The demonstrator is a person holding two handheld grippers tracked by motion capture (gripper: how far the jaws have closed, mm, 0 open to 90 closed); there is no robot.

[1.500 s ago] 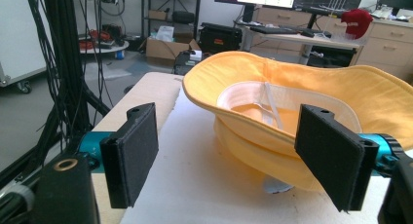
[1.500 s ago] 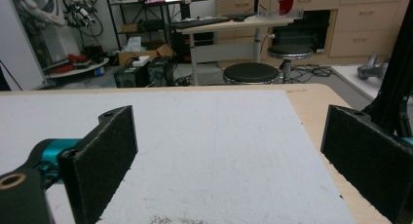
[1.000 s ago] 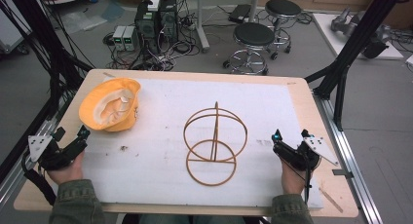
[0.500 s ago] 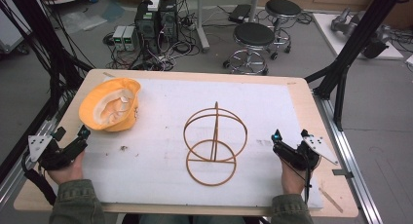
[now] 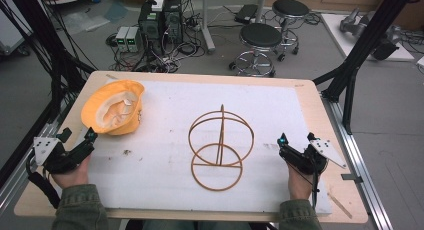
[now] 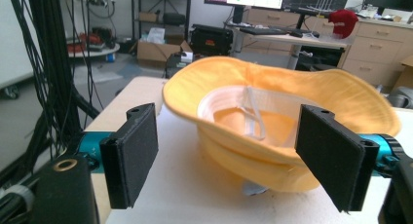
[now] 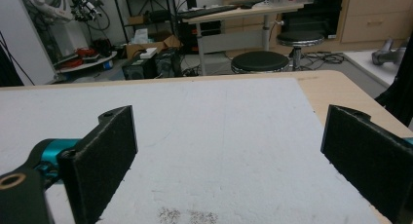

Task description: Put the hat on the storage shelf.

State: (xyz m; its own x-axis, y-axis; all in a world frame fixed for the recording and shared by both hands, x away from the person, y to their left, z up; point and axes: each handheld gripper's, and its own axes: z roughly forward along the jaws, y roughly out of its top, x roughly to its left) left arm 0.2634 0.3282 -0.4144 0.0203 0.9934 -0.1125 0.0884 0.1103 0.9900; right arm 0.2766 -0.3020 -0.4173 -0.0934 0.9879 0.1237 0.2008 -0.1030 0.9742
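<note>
An orange-yellow bucket hat [image 5: 113, 106] lies upside down at the far left of the white mat, its pale lining showing. A wooden stand of two rings and a centre rod [image 5: 220, 146] sits mid-table. My left gripper [image 5: 78, 138] rests at the left edge, open, pointing at the hat [image 6: 272, 121], which lies just beyond its jaws. At the right side of the mat my right gripper [image 5: 297, 139] is open and holds nothing; bare mat [image 7: 229, 136] lies between its jaws.
The white foam mat [image 5: 165, 180] covers most of the wooden table [image 5: 320, 105]. A few dark crumbs [image 5: 126, 152] lie on the mat near the left hand. Black frame posts stand at both sides; stools [image 5: 261, 37] and computer boxes are on the floor beyond the far edge.
</note>
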